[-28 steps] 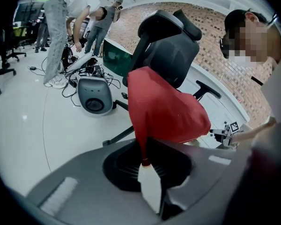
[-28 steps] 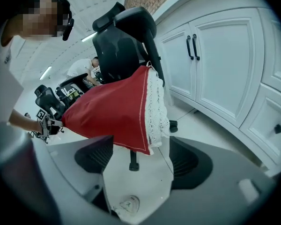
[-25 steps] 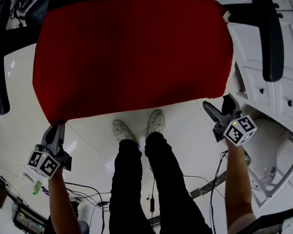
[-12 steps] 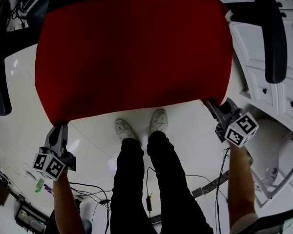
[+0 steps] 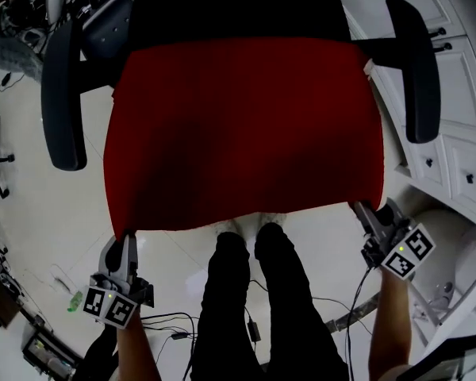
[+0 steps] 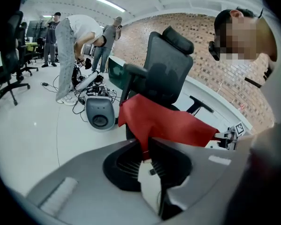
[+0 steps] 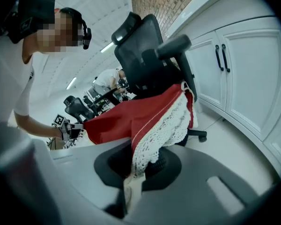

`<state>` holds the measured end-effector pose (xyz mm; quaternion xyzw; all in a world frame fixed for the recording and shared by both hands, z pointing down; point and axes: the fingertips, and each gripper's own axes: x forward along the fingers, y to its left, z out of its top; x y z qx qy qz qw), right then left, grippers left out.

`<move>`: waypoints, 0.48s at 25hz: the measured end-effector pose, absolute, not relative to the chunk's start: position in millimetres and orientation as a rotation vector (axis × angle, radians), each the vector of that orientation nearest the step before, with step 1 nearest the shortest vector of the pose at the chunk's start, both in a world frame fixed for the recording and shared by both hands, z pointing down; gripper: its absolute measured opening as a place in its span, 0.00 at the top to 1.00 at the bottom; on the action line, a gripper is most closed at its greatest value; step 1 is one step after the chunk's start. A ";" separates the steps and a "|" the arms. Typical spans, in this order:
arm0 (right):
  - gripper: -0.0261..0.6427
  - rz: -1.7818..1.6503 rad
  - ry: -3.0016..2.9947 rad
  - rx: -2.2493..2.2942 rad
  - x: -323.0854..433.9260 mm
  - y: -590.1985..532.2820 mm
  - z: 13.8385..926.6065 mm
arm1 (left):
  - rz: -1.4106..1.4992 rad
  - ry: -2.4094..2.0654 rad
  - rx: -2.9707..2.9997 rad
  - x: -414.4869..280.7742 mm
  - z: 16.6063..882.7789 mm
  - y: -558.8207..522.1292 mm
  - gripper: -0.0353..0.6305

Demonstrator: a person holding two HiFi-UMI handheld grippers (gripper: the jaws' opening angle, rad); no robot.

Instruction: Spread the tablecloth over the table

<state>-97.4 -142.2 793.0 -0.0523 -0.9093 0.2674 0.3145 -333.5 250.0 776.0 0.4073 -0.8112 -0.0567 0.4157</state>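
A red tablecloth (image 5: 238,133) with a white lace edge (image 7: 166,125) lies over the seat of a black office chair (image 5: 63,94). Its near edge hangs stretched between my two grippers. My left gripper (image 5: 127,236) is shut on the near left corner; in the left gripper view the red cloth (image 6: 164,123) runs out from between its jaws (image 6: 147,146). My right gripper (image 5: 363,210) has just been closing and is shut on the near right corner, where red cloth and lace pass between its jaws (image 7: 133,165).
The chair's backrest (image 6: 166,71) and both armrests (image 5: 412,70) stand beyond the cloth. White cabinets (image 5: 460,133) line the right side. Cables (image 5: 159,320) lie on the floor by my legs (image 5: 246,308). Other people (image 6: 75,41) and a grey device (image 6: 99,114) are at the left.
The right gripper, apart from the cloth a second ago, has closed on its corner. Both grippers have risen with the near edge, and the chair's back and armrests have come more into view.
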 end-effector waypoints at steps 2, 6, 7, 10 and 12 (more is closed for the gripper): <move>0.94 0.757 -2.445 -0.140 -104.2 -142.1 761.6 | -0.165 -2.065 1.051 -331.3 741.1 243.0 0.90; 0.94 0.906 -2.555 -0.116 -116.8 -146.7 691.4 | -0.262 -2.141 1.076 -340.2 665.3 238.7 0.90; 0.94 0.944 -2.573 -0.109 -115.7 -146.3 672.3 | -0.291 -2.155 1.073 -341.3 644.8 240.6 0.90; 0.94 1.014 -2.638 -0.093 -112.4 -147.6 613.7 | -0.346 -2.204 1.084 -345.2 580.2 243.2 0.90; 0.94 1.040 -2.700 -0.086 -116.6 -156.1 575.7 | -0.356 -2.256 1.120 -353.6 536.9 238.9 0.90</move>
